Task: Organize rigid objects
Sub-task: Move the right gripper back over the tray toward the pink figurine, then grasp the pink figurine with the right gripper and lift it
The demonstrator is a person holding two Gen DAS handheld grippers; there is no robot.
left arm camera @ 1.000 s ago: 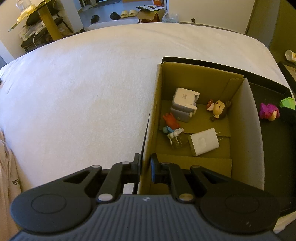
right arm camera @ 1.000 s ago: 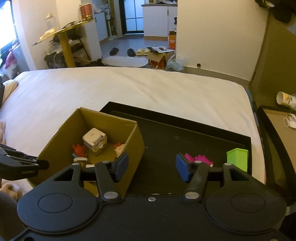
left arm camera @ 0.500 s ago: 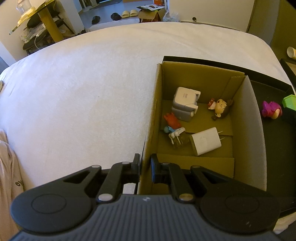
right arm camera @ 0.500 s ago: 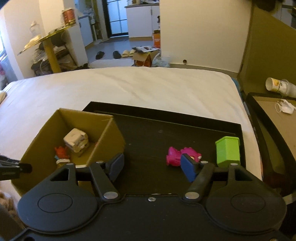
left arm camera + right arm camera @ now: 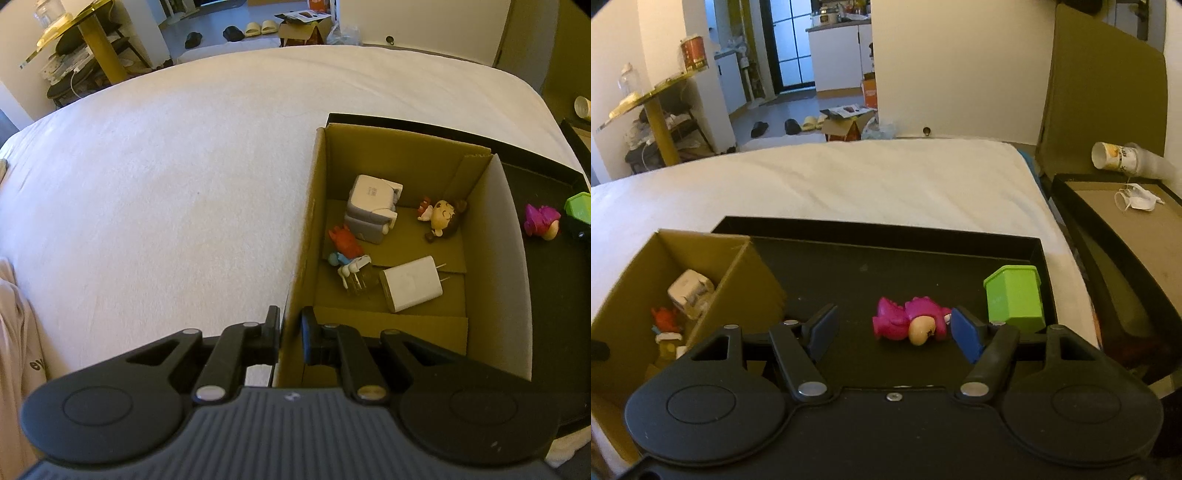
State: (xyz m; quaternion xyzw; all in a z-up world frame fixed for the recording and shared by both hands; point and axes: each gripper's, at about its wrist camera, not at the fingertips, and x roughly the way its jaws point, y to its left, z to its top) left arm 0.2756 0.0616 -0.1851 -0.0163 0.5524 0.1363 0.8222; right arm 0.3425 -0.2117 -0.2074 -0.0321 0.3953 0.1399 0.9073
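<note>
Your left gripper (image 5: 290,334) pinches the cardboard box (image 5: 306,236) wall. Your right gripper (image 5: 894,332) stands half open, having just widened; the pink figure (image 5: 908,321) lies beyond its pads, untouched.

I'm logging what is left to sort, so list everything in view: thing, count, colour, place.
cardboard box: 1, brown, left end of the tray
tray: 1, black, on the bed
bed: 1, white sheet
wall charger: 1, white, in the box, near side
folded adapter: 1, white and grey, in the box, far side
doll figure: 1, tan and brown, in the box
small toys: a cluster, red, blue, white, in the box
pink figure: 1, lying on the tray
green block: 1, on the tray, right
left gripper: shut on the box wall
right gripper: open, near the pink figure
</note>
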